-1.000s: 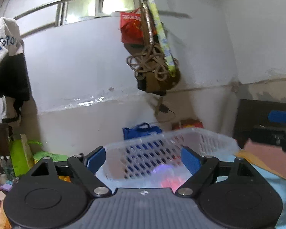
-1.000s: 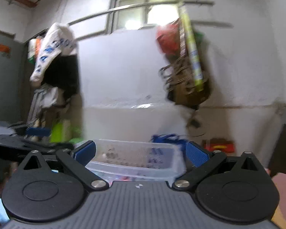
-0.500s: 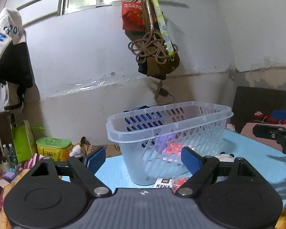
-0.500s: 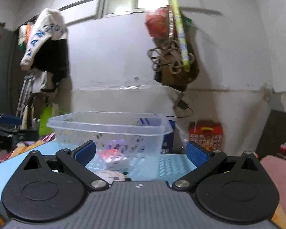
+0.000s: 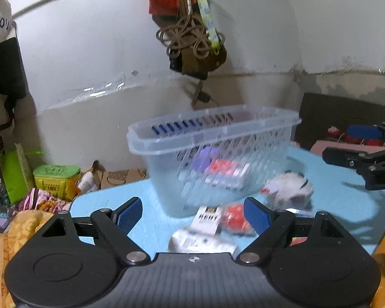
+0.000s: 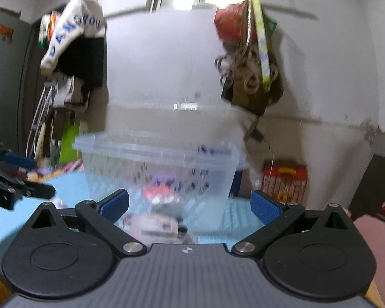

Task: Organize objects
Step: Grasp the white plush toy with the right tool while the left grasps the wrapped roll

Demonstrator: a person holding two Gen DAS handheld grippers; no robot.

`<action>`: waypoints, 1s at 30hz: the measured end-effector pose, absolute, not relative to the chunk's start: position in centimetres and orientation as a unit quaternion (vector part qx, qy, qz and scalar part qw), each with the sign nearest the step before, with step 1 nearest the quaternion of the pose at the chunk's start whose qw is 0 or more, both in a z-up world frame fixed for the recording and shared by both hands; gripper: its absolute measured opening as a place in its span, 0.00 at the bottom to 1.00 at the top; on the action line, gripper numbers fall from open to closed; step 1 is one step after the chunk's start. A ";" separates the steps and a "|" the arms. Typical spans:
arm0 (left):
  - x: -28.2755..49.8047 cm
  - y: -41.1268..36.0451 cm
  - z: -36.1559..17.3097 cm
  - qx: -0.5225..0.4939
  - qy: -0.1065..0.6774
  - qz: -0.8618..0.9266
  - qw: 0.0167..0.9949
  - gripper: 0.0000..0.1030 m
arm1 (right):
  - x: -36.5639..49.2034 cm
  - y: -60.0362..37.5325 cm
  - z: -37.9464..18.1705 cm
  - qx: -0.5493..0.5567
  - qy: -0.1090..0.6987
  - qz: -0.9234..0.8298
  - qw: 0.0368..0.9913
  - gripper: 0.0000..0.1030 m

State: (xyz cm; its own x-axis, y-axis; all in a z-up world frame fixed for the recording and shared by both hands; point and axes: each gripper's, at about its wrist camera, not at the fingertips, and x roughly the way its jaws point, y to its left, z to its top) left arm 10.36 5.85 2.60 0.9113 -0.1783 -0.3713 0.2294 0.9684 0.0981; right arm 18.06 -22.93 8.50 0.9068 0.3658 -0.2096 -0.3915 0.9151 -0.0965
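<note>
White plaster wall rose behind a light-blue bench, with a coil of brown rope and a red bag hanging from a rail above. On the bench stood a clear slotted plastic basket, upright, with a purple round item and a red-and-white packet visible through its slots.

Just in front of the basket, on the bench, lay a loose cluster: a white soft toy with dark markings, a small red round object, a white box with black print, and a white printed packet nearest the camera. All were blurred, so finer detail could not be read.

The left tool, with blue pads, had its jaws spread wide apart with nothing between them; the loose cluster lay beyond and between the pads in that view. The right tool likewise stood with its jaws wide apart and empty, pointing at the basket's end wall, a blurred white item lying on the bench before it.

To the left of the bench sat a green-lidded yellow tub and patterned cloth. From the left wrist view the right tool's black frame showed at the far right edge, above the bench.
</note>
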 end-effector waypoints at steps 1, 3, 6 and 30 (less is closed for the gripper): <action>10.4 6.1 2.4 0.067 0.189 -0.103 0.974 0.86 | 18.4 -22.8 8.2 -0.066 0.110 0.194 0.973 1.00; 10.5 6.7 1.9 0.059 0.201 -0.103 0.972 0.86 | 18.6 -22.8 8.1 -0.059 0.129 0.199 0.970 1.00; 10.5 7.0 1.5 0.059 0.213 -0.103 0.970 0.86 | 18.4 -22.5 7.9 -0.069 0.134 0.200 0.968 1.00; 12.5 5.3 -1.4 0.097 0.287 -0.120 0.945 0.86 | 23.3 -20.7 6.0 0.018 0.305 0.216 0.927 1.00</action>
State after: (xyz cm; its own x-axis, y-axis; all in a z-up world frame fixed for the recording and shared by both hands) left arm 12.46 5.25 -1.41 0.8060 -0.1709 -0.5667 0.2822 0.9526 0.1140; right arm 23.28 -20.67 6.04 0.7201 0.4116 -0.5586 -0.3892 0.9061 0.1659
